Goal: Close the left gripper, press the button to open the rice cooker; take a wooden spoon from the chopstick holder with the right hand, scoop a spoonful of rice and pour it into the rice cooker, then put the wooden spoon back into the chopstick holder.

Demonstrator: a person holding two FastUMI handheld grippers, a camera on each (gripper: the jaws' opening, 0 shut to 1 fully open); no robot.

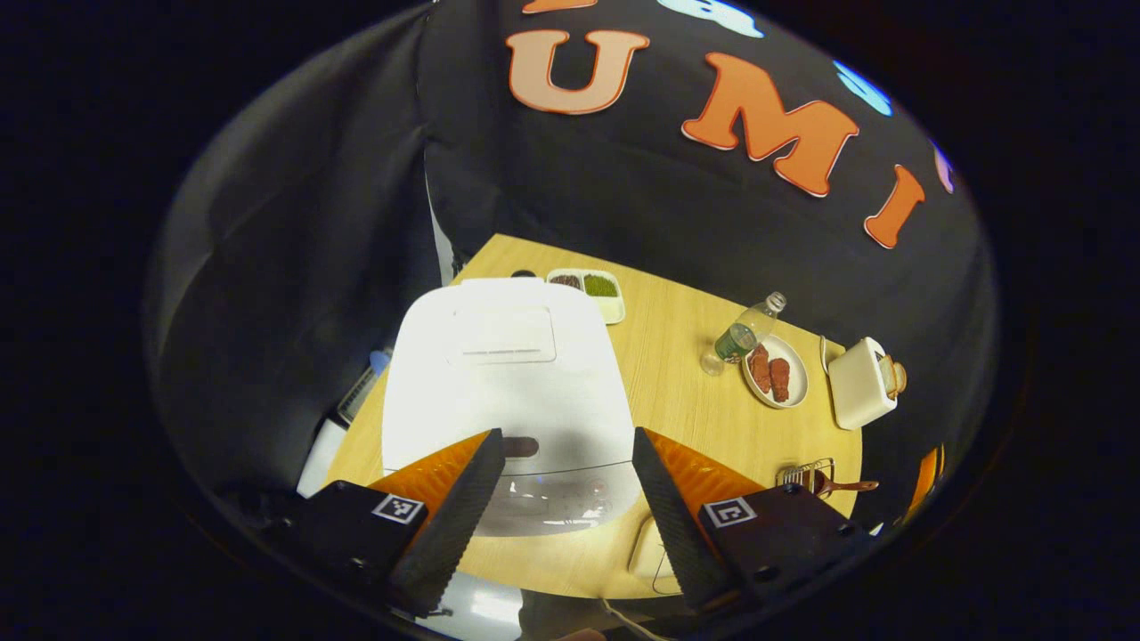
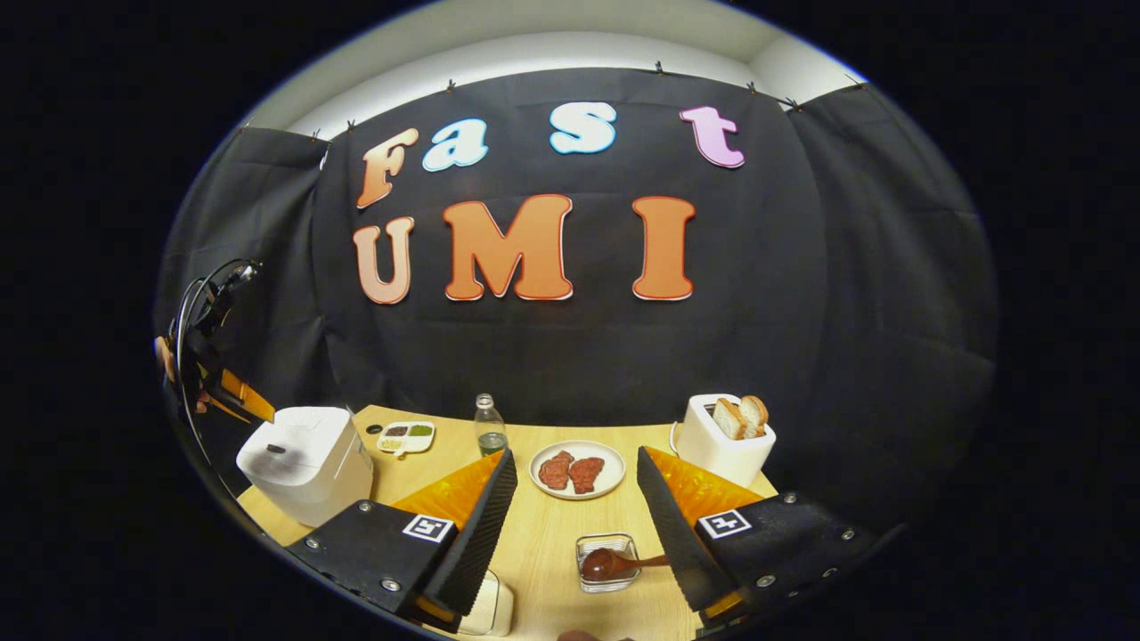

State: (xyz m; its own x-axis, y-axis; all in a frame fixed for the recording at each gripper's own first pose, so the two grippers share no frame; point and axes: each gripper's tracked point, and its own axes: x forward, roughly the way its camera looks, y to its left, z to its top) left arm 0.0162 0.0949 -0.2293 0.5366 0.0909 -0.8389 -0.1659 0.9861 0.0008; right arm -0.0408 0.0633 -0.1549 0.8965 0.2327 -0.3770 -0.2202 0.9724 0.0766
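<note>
Wooden table (image 2: pixel 543 543) holds the closed cooker (image 1: pixel 508 383). Left gripper (image 1: pixel 570 499) hangs spread above it. Right gripper (image 2: pixel 579 525) is spread above the spoon (image 2: pixel 614 563).

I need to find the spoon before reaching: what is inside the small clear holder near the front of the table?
The clear holder contains the wooden spoon, bowl inside and handle sticking out over its rim to the right. Whatever is beneath the bowl is covered.

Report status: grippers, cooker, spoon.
Left gripper open above the cooker, lid down, button unpressed. Right gripper open, empty. Spoon in its holder. Nothing in the way.
</note>
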